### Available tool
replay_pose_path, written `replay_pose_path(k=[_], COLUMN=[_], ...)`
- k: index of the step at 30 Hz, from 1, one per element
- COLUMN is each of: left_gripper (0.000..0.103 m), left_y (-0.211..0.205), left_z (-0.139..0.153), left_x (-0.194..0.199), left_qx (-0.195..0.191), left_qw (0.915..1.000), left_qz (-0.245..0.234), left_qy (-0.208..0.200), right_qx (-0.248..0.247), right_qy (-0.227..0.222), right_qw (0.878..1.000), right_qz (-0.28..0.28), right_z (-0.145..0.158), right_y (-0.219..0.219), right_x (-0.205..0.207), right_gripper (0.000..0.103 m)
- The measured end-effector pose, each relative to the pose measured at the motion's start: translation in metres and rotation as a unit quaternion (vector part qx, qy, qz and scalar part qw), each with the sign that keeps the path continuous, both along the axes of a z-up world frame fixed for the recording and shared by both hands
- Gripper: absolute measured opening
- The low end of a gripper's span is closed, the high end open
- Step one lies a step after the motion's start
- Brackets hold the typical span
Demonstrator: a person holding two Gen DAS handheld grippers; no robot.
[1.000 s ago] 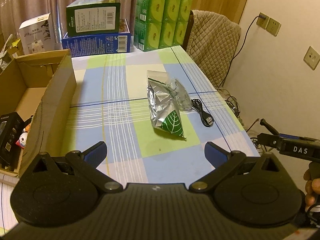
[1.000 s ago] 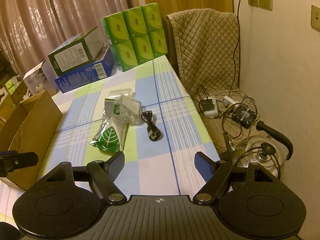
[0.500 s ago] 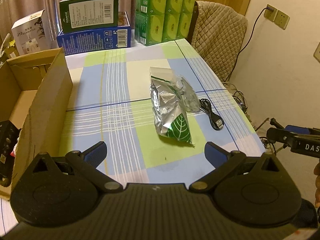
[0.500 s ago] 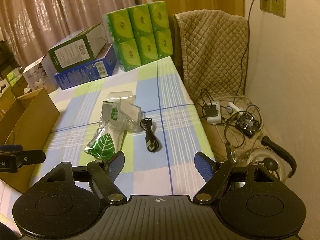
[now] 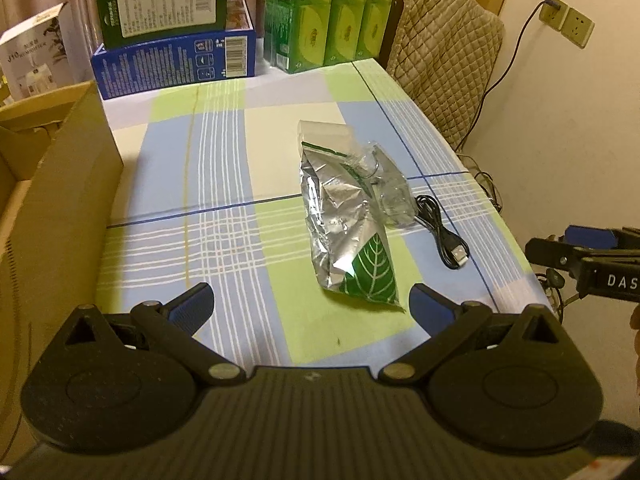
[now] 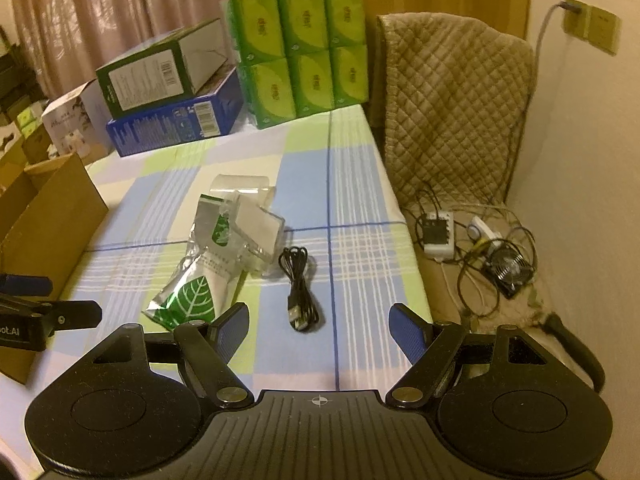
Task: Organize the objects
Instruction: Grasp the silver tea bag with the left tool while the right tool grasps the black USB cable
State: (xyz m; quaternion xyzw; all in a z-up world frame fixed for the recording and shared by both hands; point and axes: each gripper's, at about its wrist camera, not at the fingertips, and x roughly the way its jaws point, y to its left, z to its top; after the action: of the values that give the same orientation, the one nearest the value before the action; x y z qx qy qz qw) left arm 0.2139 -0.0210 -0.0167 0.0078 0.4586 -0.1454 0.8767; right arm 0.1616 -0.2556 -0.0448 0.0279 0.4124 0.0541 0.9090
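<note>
The foil pouch point(image 5: 346, 226), silver with a green leaf printed at its near end, lies flat on the checked counter point(image 5: 224, 184) straight ahead of the left tongs point(image 5: 310, 306). Its long axis runs roughly away from the camera, slanting a little to the right at the near end, so the leaf corner sits just inside the right-hand finger of those tongs, while the torn-open top points toward the stacked boxes at the far edge. A crumpled clear plastic bag point(image 5: 386, 184) rests against the pouch's far right side, and a coiled black USB cable point(image 5: 442, 228) lies just beside that, nearer the counter's right edge. From the right tongs point(image 6: 318, 332) the cable point(image 6: 300, 286) lies almost dead ahead between the fingers, with the pouch point(image 6: 196, 280) off to their left. So the left hand looks better placed for the pouch and the right for the cable, a judgement from how they line up. The open cardboard box point(image 5: 68, 184) stands at the counter's left edge, near the left tongs, and seems the likely destination. Both tongs are spread wide with nothing between the fingers, and neither touches any object; both hover short of their targets.
</note>
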Motion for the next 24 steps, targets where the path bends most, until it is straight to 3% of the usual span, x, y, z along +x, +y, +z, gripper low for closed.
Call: replay_pose_path(k=[8, 10, 11, 20, 22, 24], left_gripper=[0.102, 0.102, 0.102, 0.102, 0.102, 0.102], left_y=[-0.007, -0.01, -0.012, -0.027, -0.032, -0.037], left_z=[-0.02, -0.025, -0.028, -0.047, -0.051, -0.055], left_x=[0.037, 0.043, 0.047, 0.072, 0.078, 0.084], left_qx=[-0.005, -0.005, -0.006, -0.014, -0.018, -0.018], left_qw=[0.9999, 0.9999, 0.9998, 0.9988, 0.9985, 0.9983], left_qz=[-0.005, -0.007, -0.008, -0.035, -0.039, -0.041], left_qy=[0.011, 0.014, 0.017, 0.032, 0.034, 0.038], right_qx=[-0.021, -0.019, -0.015, -0.039, -0.044, -0.043], right_qy=[0.027, 0.035, 0.04, 0.071, 0.077, 0.076], right_qw=[0.998, 0.998, 0.997, 0.994, 0.993, 0.993], right_qz=[0.046, 0.058, 0.059, 0.071, 0.074, 0.074], right_z=[-0.028, -0.038, -0.045, -0.084, -0.09, -0.092], right_y=[0.011, 0.015, 0.016, 0.024, 0.023, 0.022], right_x=[0.044, 0.055, 0.06, 0.089, 0.092, 0.092], right_gripper=[0.071, 0.053, 0.049, 0.038, 0.026, 0.021])
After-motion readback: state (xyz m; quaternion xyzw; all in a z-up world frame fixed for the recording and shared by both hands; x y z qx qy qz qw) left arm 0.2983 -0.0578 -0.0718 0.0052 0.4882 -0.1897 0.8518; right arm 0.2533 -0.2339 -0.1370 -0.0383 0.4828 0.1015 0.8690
